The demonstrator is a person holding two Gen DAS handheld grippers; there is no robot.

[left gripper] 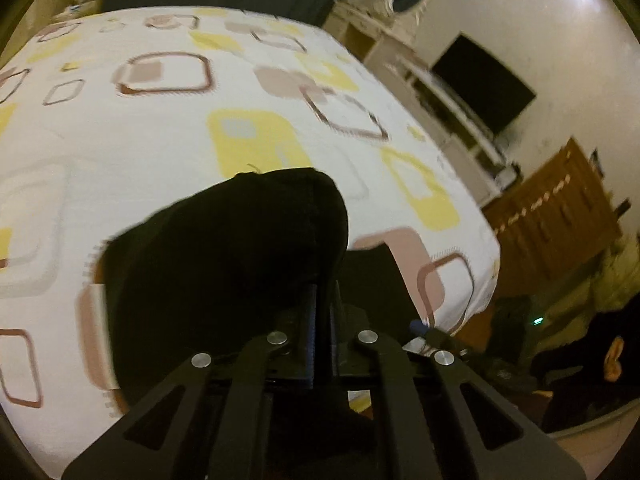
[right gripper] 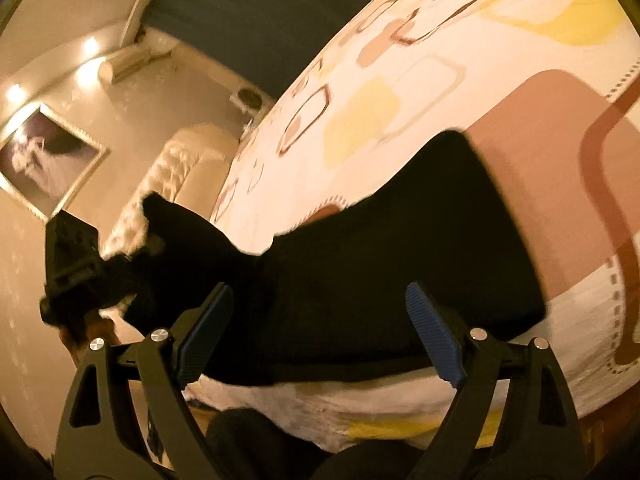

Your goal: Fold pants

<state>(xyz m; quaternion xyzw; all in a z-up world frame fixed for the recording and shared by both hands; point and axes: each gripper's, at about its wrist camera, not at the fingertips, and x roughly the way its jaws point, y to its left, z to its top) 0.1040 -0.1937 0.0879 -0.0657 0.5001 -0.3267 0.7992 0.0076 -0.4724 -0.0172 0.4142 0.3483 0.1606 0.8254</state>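
Bedroom, dim warm light; a bed under a white cotton sheet printed with yellow and brown rounded squares [left gripper: 168, 148] fills both views. Black soft-fabric pants [right gripper: 380, 264] lie near the sheet's front edge, one end raised off it.

Left gripper [left gripper: 322, 320]: fingers pressed together, pinching a bunched fold of the pants, which drapes over and in front of them. Right gripper [right gripper: 320, 320]: blue ribbed pads [right gripper: 434, 336] spread wide, holding nothing, poised just above the flat part of the pants.

Risks, as judged: the single left pinch looks shallow; a quick pull could slip the cloth free or drag the flat portion askew across the sheet. With the right claw not anchoring, the fold line may wander. The sheet itself could get caught in a low grasp.

Right wrist view shows the left gripper from outside, lifting the pants' end beyond the sheet's left border. Left wrist view hides the flat portion behind the bunched cloth.
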